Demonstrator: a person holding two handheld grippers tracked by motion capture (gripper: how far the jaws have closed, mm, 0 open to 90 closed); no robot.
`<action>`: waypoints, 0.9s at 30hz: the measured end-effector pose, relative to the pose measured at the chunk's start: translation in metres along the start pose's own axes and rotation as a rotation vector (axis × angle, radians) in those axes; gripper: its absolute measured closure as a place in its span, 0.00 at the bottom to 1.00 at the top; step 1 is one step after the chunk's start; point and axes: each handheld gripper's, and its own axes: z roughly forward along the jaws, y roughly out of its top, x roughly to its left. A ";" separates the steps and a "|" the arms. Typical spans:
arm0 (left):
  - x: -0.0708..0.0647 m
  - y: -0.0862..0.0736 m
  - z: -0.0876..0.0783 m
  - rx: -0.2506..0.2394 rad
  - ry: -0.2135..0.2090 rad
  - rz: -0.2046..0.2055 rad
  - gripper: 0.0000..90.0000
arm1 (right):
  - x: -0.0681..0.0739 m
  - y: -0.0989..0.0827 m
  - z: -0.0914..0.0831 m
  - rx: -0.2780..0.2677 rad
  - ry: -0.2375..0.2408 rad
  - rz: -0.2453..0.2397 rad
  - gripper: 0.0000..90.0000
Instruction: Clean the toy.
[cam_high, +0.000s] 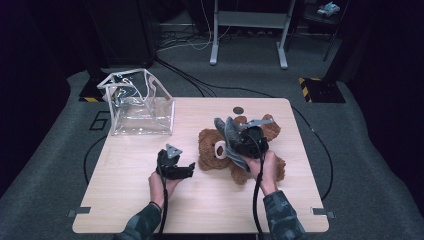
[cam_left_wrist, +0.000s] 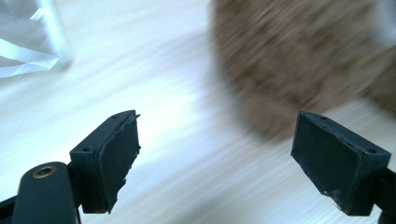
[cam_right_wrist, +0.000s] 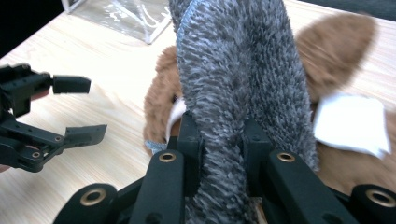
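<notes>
On the table's near half, the left gripper (cam_high: 189, 169) gapes wide and empty beside the bear (cam_high: 210, 148).
Right gripper (cam_right_wrist: 223, 140) pinches a grey cloth (cam_right_wrist: 238, 79) tight, the cloth standing over the bear; beyond, at the far left, a clear bag (cam_high: 140, 107) stands well apart.

Bag (cam_high: 141, 107) lies left of bear (cam_high: 212, 150) on table (cam_high: 200, 205).

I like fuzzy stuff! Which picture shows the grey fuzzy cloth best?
The right gripper view: the grey fuzzy cloth is close up and sharp, pinched in the right gripper. The high view shows it small, over the teddy bear. The left gripper view shows blurred brown fur.
</notes>
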 end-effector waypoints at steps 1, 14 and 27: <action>0.007 -0.006 0.000 0.013 0.007 -0.004 0.16 | 0.001 0.003 0.003 0.003 0.007 -0.004 0.83; 0.048 -0.046 -0.003 0.078 0.072 -0.027 0.13 | 0.013 0.027 0.049 0.102 -0.008 0.004 0.59; 0.054 -0.052 -0.004 0.046 0.026 0.022 0.10 | 0.006 0.035 0.045 0.020 -0.080 0.027 0.83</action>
